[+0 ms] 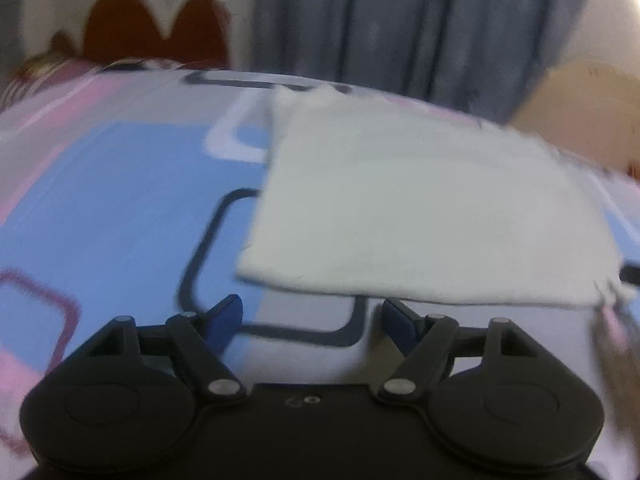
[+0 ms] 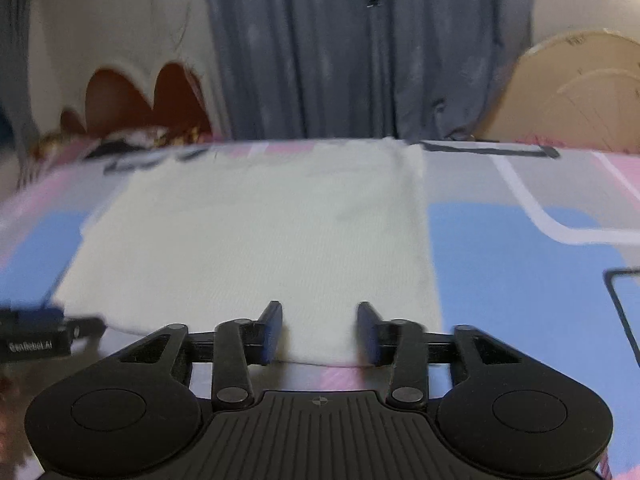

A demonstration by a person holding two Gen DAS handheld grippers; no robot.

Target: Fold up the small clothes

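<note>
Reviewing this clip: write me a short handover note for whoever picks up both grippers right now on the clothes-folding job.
Left gripper: open, empty, just short of the near left corner of the white cloth.
Right gripper: fingers apart, straddling the cloth's near edge; no pinch visible.
Things: the cloth lies flat as a rectangle on the patterned bedsheet; grey curtain behind. Pictures are motion-blurred.
Done: the cloth is spread out, and may already be folded; I cannot tell.
Left: probably grip the near edge with both grippers, fold it over to the far edge, then smooth it.
</note>
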